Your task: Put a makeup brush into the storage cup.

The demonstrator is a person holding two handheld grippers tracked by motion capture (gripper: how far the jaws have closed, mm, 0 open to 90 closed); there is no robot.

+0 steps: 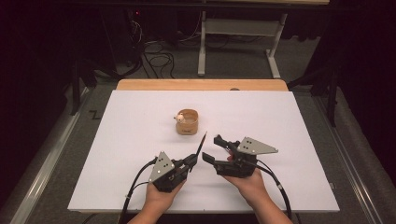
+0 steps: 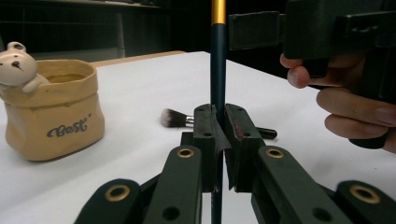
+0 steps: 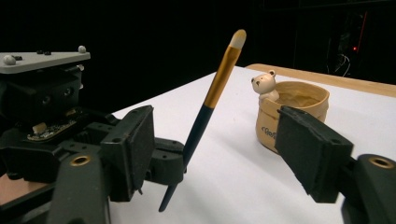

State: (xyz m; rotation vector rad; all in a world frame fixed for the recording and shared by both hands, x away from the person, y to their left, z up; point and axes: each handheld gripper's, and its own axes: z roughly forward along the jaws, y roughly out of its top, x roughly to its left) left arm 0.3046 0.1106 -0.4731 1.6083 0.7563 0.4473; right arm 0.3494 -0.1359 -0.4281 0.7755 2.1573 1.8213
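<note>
My left gripper [image 1: 192, 161] [image 2: 218, 126] is shut on the dark blue handle of a thin makeup brush [image 2: 218, 60] [image 3: 211, 100]. The brush has a gold ferrule and a pale tip and points up, tilted toward the pot. A tan pot [image 1: 187, 122] [image 2: 53, 114] [image 3: 289, 112] with a small bear on its rim stands just beyond, at the middle of the white board [image 1: 140, 135]. My right gripper [image 1: 212, 149] [image 3: 219, 144] is open beside the left one, its jaws spread on either side of the brush without touching it. A second brush [image 2: 176, 118] with fluffy bristles lies flat behind the left jaws.
The board rests on a wooden table [image 1: 201, 84]. Beyond it are a white desk frame [image 1: 238, 42] and floor cables [image 1: 159, 58]. Bare board lies to the left and right of the pot.
</note>
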